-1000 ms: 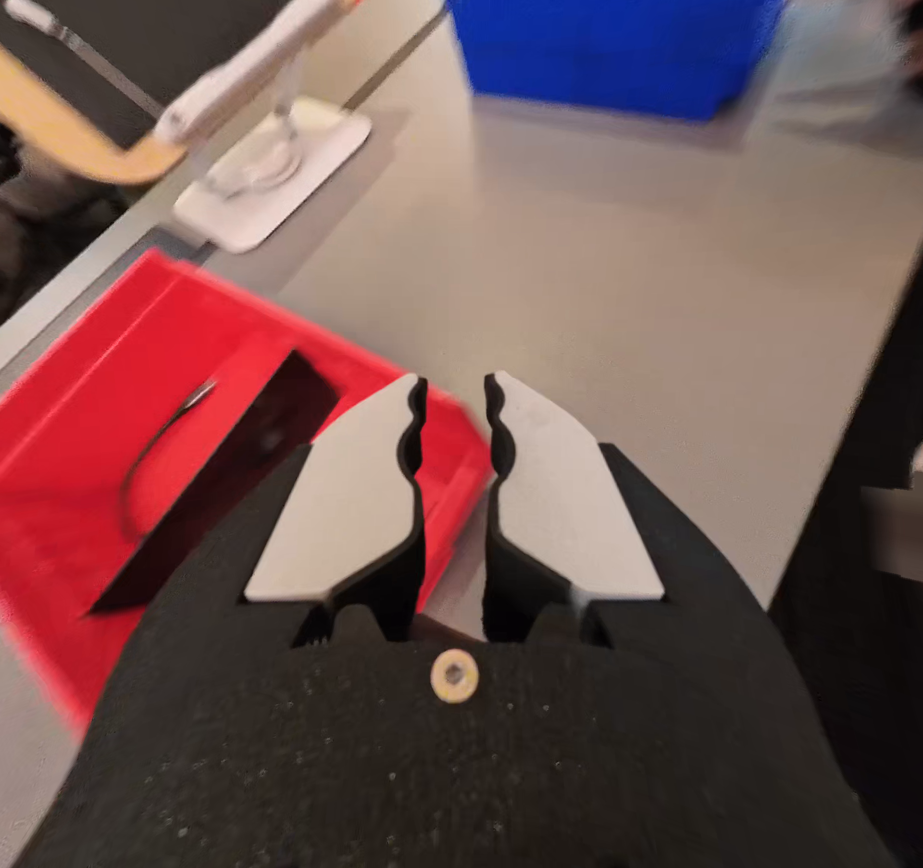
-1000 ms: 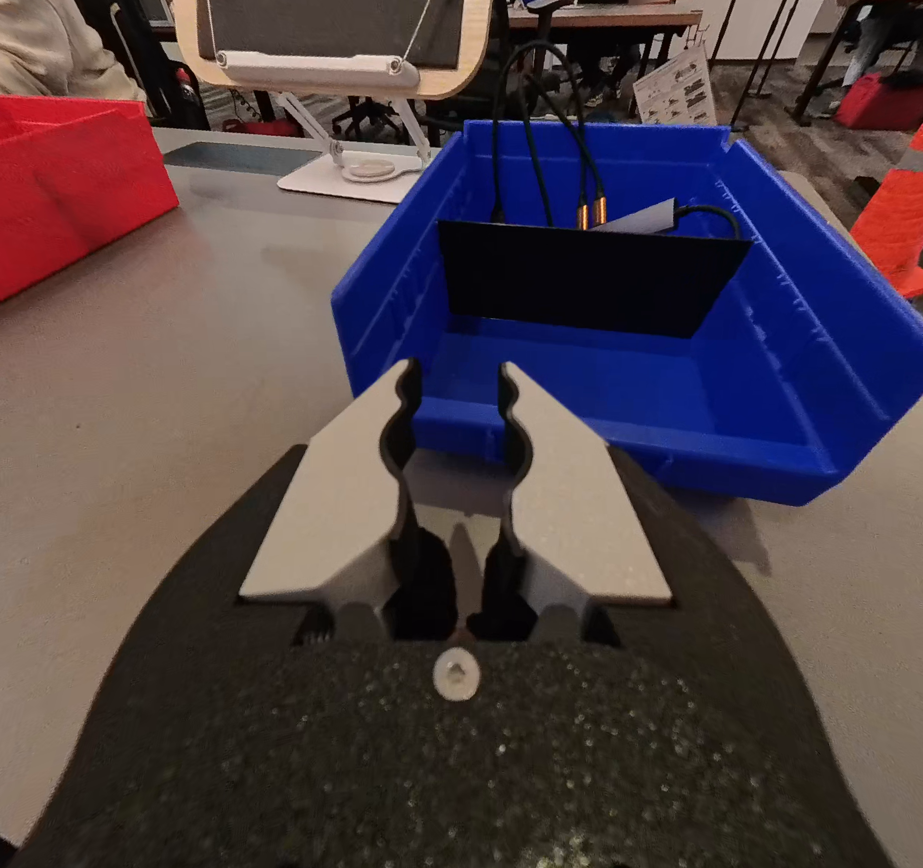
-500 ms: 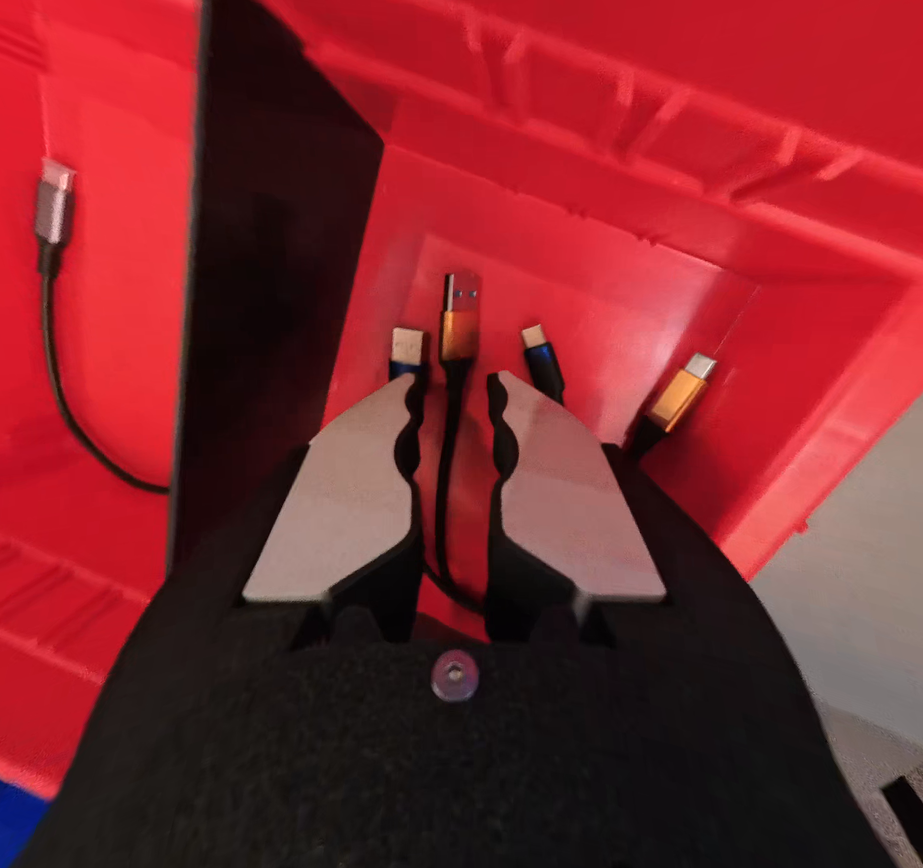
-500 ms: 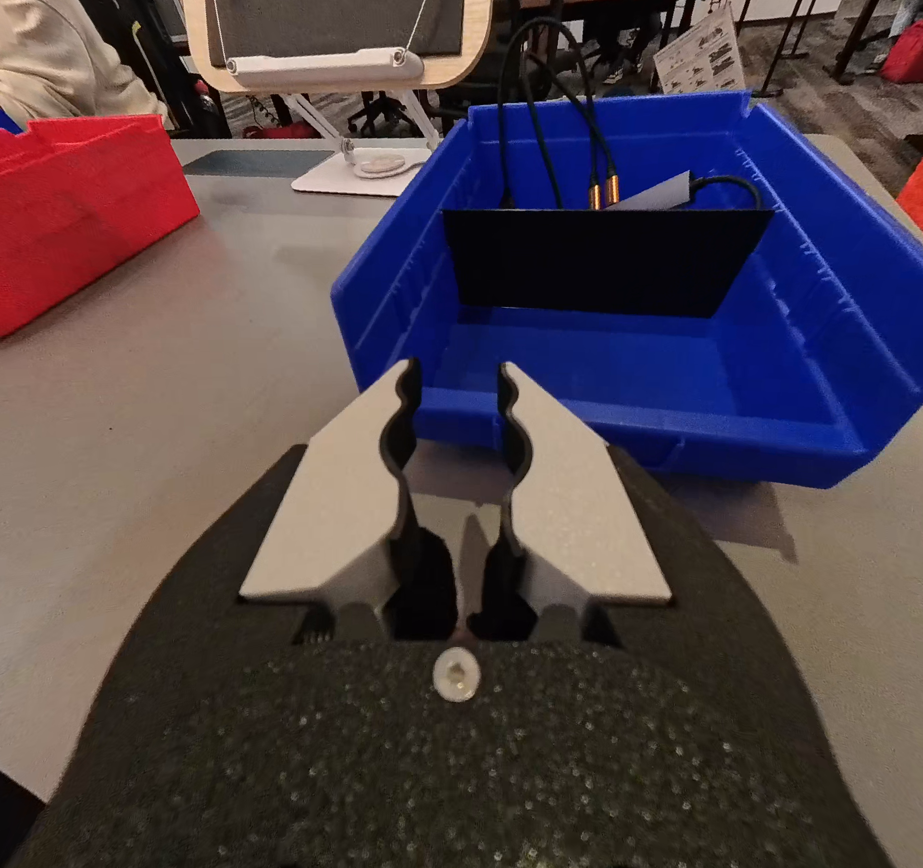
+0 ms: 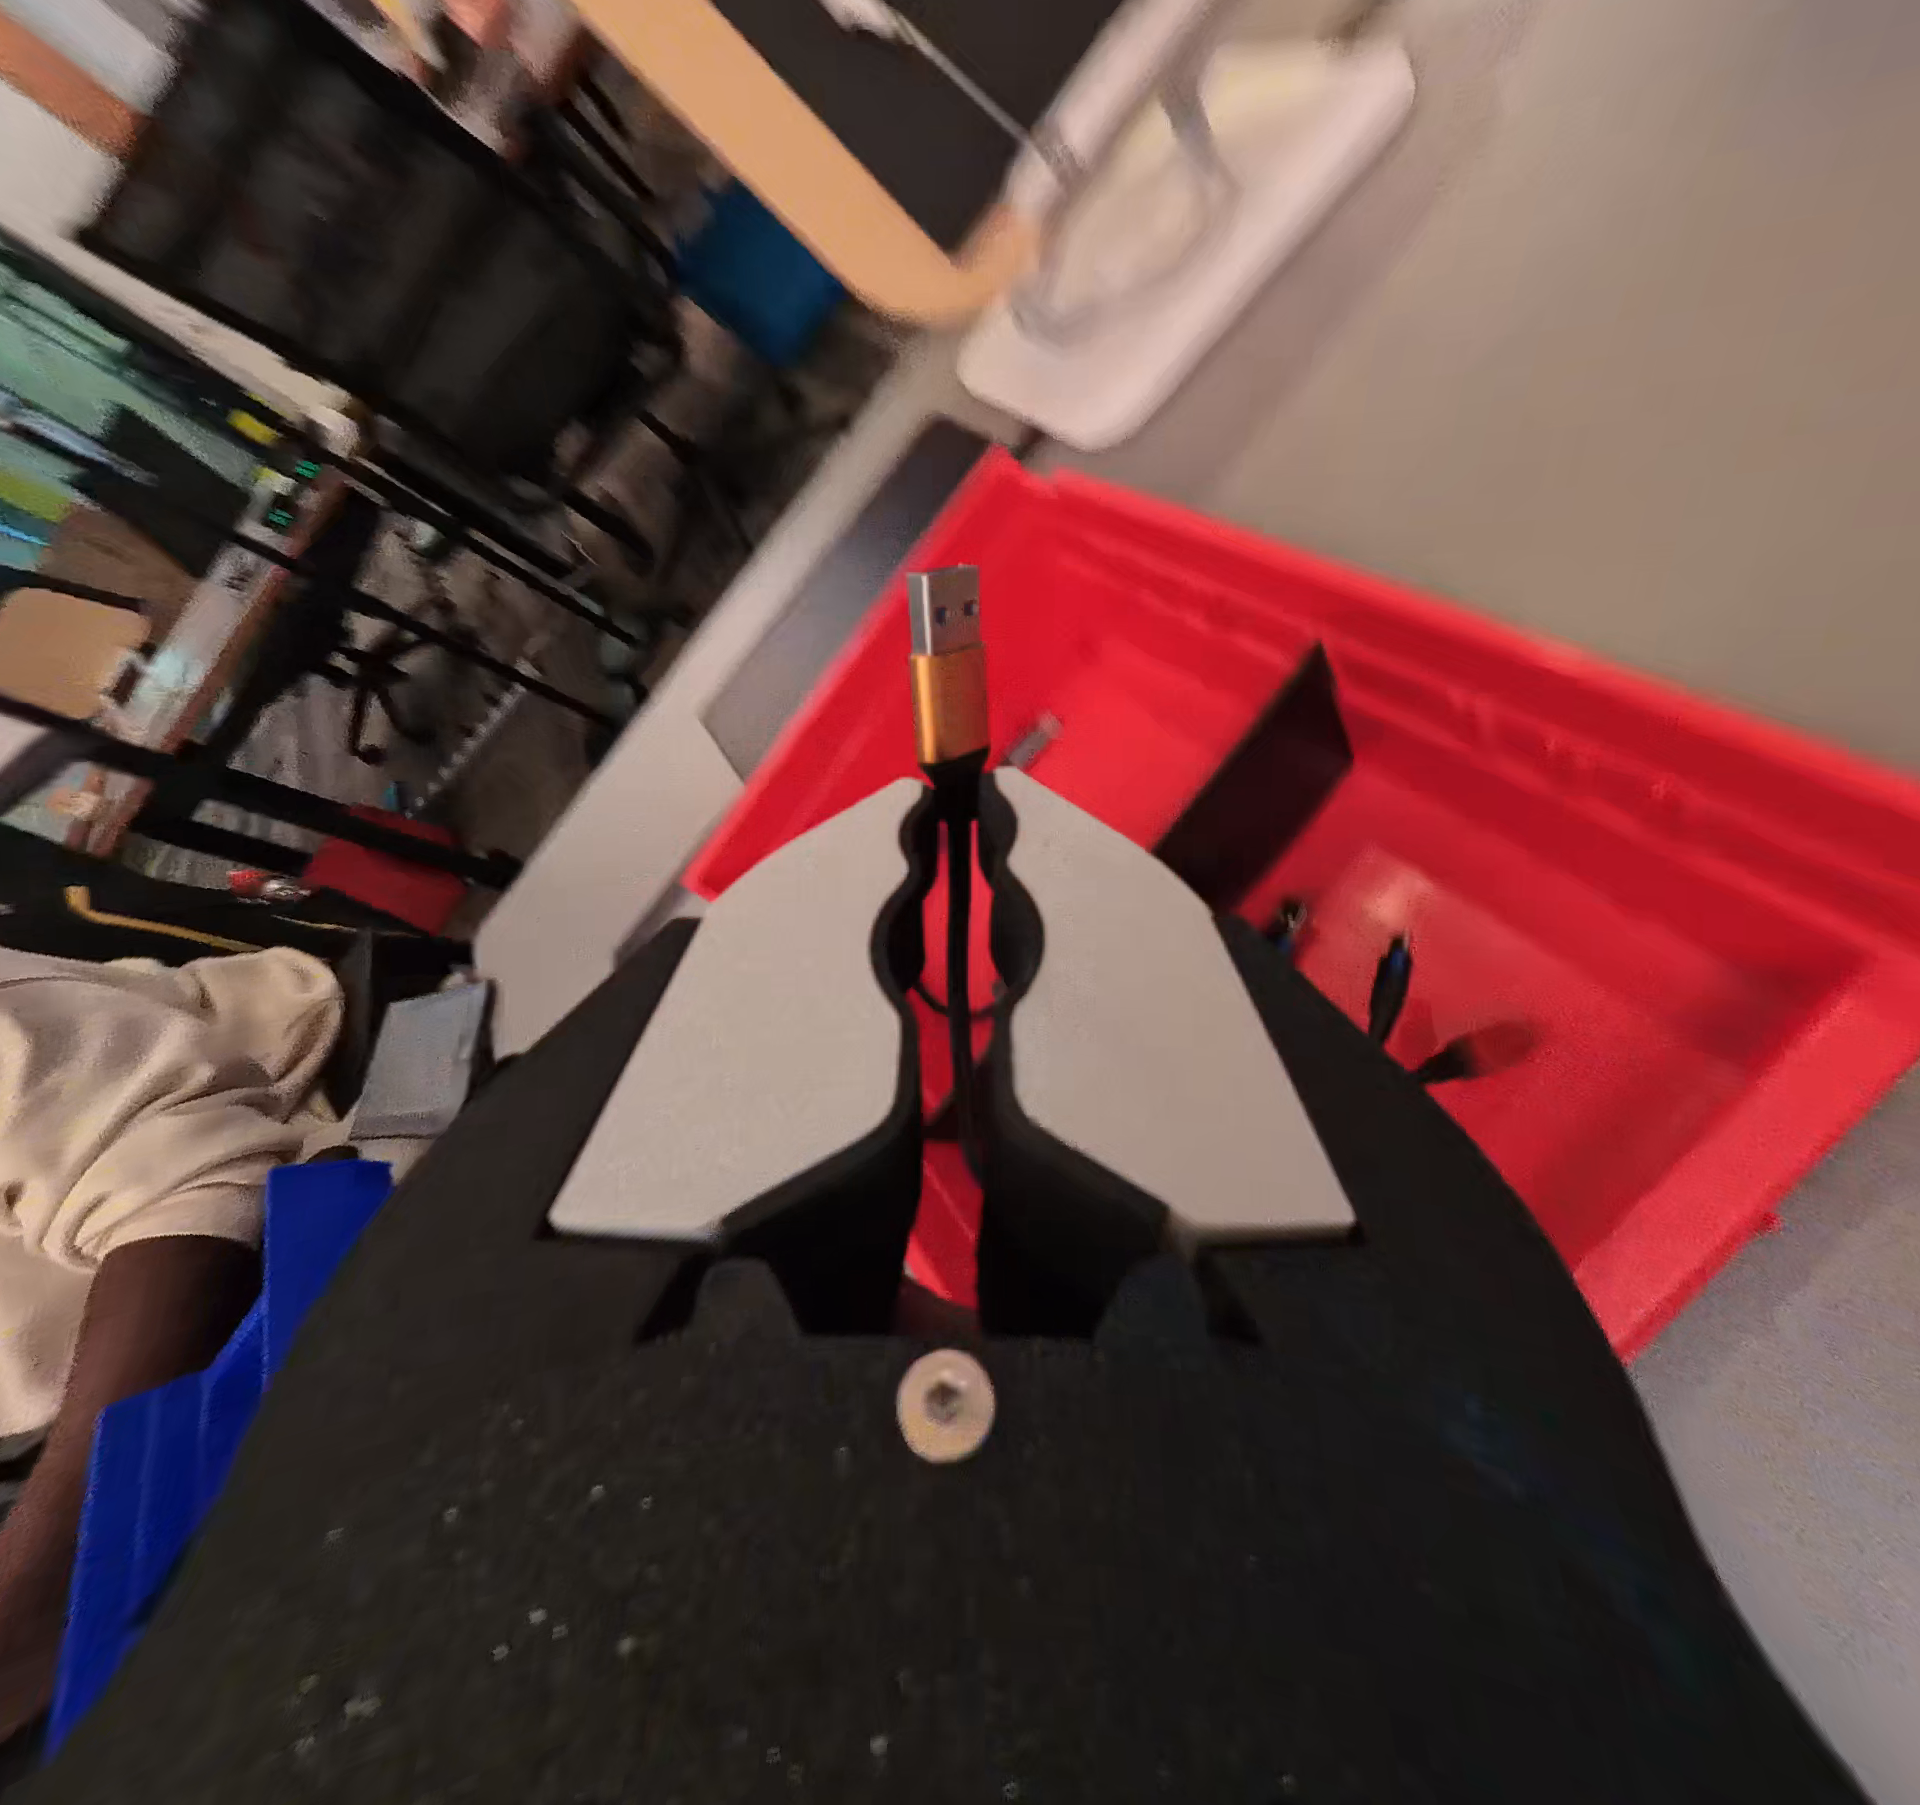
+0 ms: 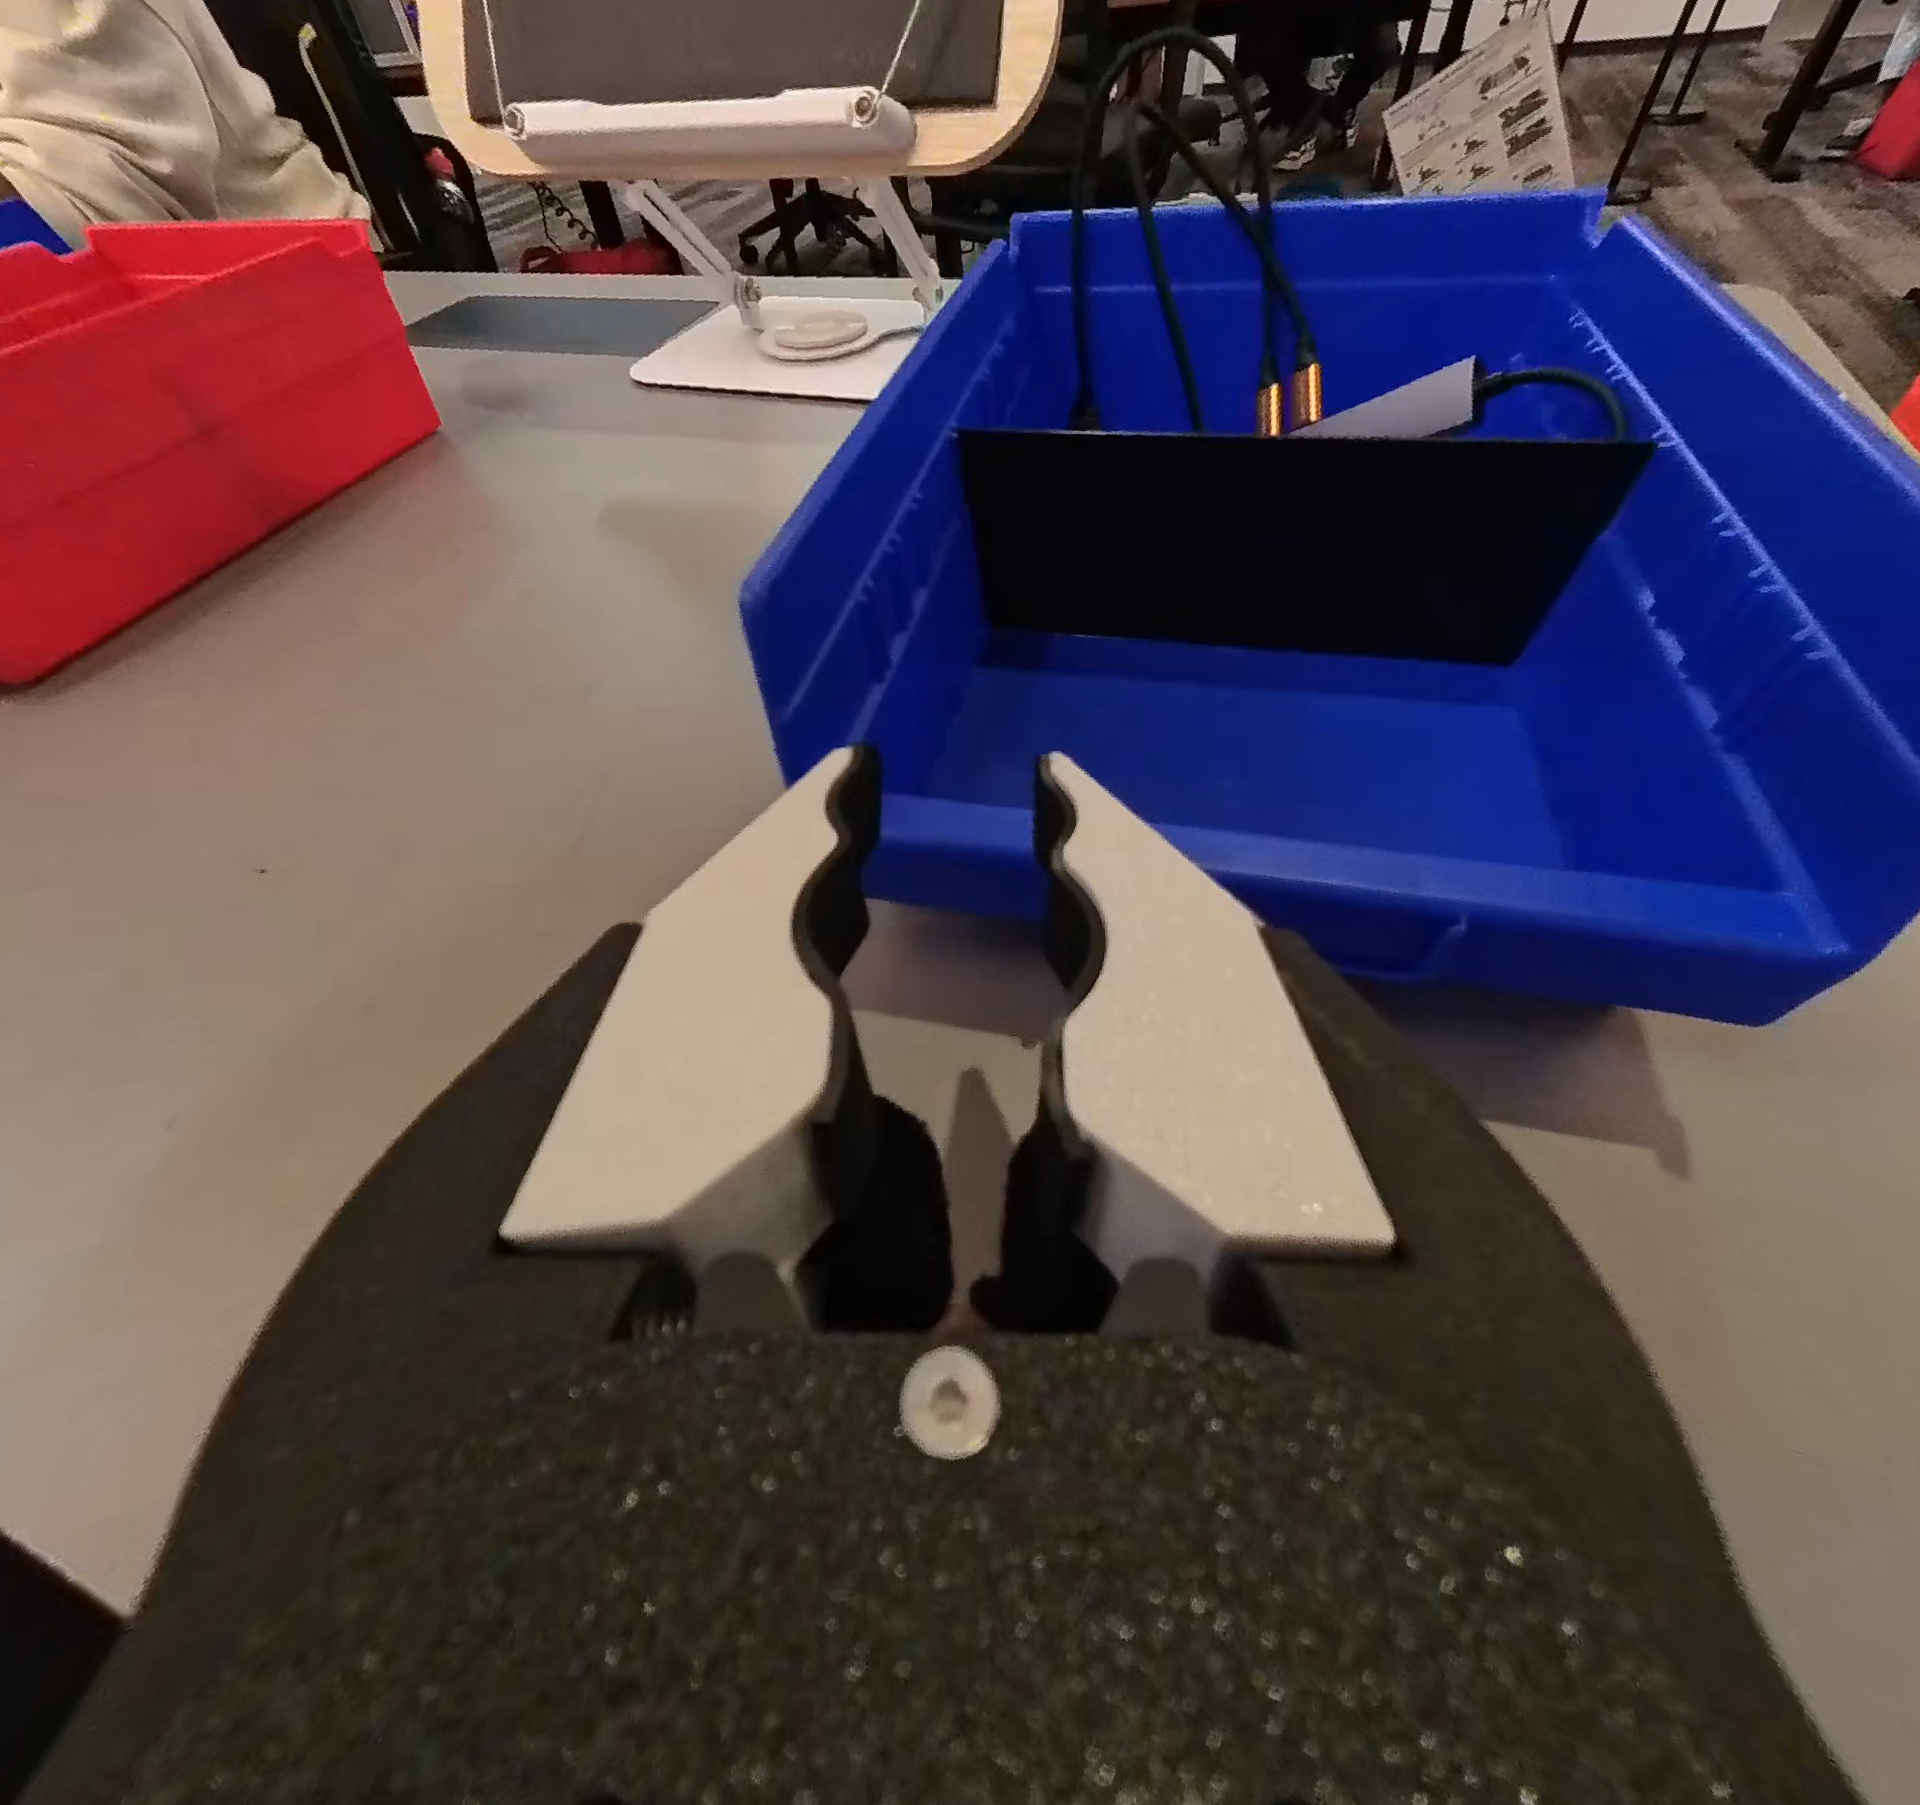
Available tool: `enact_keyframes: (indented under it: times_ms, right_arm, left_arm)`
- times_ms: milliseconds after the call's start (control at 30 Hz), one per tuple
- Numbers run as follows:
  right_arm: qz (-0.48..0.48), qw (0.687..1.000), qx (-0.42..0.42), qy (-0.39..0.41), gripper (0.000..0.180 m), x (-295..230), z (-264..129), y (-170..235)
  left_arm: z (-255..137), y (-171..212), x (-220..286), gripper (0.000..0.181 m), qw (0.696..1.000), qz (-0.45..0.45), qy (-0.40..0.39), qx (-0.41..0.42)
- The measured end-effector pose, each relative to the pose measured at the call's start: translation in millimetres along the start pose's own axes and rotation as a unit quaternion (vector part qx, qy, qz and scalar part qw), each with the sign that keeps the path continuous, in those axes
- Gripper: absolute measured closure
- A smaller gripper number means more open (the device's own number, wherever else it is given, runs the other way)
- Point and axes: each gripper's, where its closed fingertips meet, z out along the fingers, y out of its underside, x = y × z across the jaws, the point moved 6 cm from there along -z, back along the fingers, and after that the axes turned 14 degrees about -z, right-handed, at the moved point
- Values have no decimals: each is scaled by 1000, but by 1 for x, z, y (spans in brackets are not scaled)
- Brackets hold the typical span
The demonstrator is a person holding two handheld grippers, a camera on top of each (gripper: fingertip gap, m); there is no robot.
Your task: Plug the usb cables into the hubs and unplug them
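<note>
USB cable (image 5: 960,966) — a thin black braided lead ending in an orange-sleeved USB-A plug (image 5: 945,675) — is pinched in the left hand-held gripper (image 5: 958,779), whose jaws are closed on the cord just behind the plug's strain relief. The plug stands clear of the fingertips, raised above the red bin (image 5: 1558,924) that sits toward the table's left edge; a few more cable ends (image 5: 1392,986) lie in that bin beside its black divider (image 5: 1268,779).

The cable looks light and floppy, so the loose length will trail and may snag on the bin wall. Only the plug and its orange sleeve are stiff. Held by the cord as it is, the plug can probably tilt or twist when pushed against a port; a hold on the sleeve itself — flat sides between the fingers — would likely give firmer control for insertion. The metal sleeve may be somewhat slippery.

The right hand-held gripper (image 6: 956,799) hangs over the table with its jaws partly apart and nothing between them, facing the blue bin (image 6: 1351,872). Behind that bin's black divider (image 6: 1288,540) a grey hub (image 6: 1403,415) shows, with two orange-sleeved plugs (image 6: 1288,399) already seated in it.
</note>
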Motion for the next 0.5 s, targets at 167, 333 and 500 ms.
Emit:
enact_keyframes:
  times_ms: [167, 333, 500]
  right_arm:
    - [-3, 1000, 4, -1, 152, -1, -4, -1]
    - [7, 1000, 11, 1, 153, 1, -8, -2]
    - [15, 1000, 14, 0, 153, 2, -11, -1]
  left_arm:
    - [-45, -61, -17, 174, 991, -38, -57, 118]
    - [-75, -124, 8, 174, 968, -57, -88, 228]
    - [-58, -162, 84, 174, 969, -127, -18, 211]
